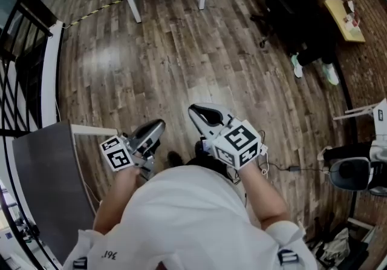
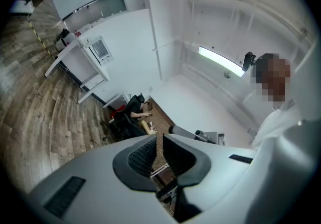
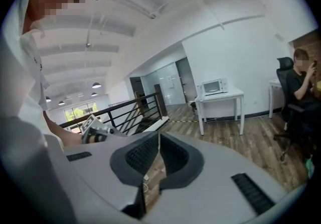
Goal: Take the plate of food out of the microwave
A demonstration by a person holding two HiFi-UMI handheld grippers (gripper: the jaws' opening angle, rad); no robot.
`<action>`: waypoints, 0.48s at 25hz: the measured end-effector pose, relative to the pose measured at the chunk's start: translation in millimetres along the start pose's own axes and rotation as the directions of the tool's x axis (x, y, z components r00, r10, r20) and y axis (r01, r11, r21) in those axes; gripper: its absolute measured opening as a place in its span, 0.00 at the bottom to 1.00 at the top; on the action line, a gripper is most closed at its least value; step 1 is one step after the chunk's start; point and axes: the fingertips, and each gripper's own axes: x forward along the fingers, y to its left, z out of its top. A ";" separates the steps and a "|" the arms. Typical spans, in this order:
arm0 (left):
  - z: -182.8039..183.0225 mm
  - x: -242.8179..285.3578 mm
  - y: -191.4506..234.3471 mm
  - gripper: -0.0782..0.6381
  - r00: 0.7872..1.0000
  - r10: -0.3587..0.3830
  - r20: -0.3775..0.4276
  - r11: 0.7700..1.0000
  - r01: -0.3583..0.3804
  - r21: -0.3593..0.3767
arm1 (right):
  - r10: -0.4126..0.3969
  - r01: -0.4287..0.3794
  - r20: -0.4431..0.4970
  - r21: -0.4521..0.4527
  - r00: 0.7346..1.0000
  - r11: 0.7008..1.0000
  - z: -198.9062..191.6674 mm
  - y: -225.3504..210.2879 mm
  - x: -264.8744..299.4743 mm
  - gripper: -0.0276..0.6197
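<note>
Far ahead across the floor [image 3: 251, 132] from our barely parted, empty left gripper [image 2: 159, 140] and right gripper [image 3: 159, 140] stands the microwave [image 3: 214, 87].

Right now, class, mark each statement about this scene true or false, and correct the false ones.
1. The microwave stands on a white table. True.
2. The right gripper holds a plate of food. False: nothing is between its jaws.
3. The floor is wooden planking. True.
4. The left gripper is reaching inside the microwave. False: it is held out over the floor, well away from the microwave.
</note>
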 end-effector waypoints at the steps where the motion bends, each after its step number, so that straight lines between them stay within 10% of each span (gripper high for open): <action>1: 8.2 5.9 3.8 0.17 1.000 0.025 -0.006 0.999 -0.024 0.025 | 0.036 -0.036 -0.005 0.011 0.999 0.999 1.3 13.0 9.2 0.05; 12: 30.4 41.7 7.4 0.12 0.986 0.097 -0.138 0.956 -0.054 0.289 | 0.134 -0.131 -0.076 0.048 0.988 0.990 -9.1 45.4 49.6 0.05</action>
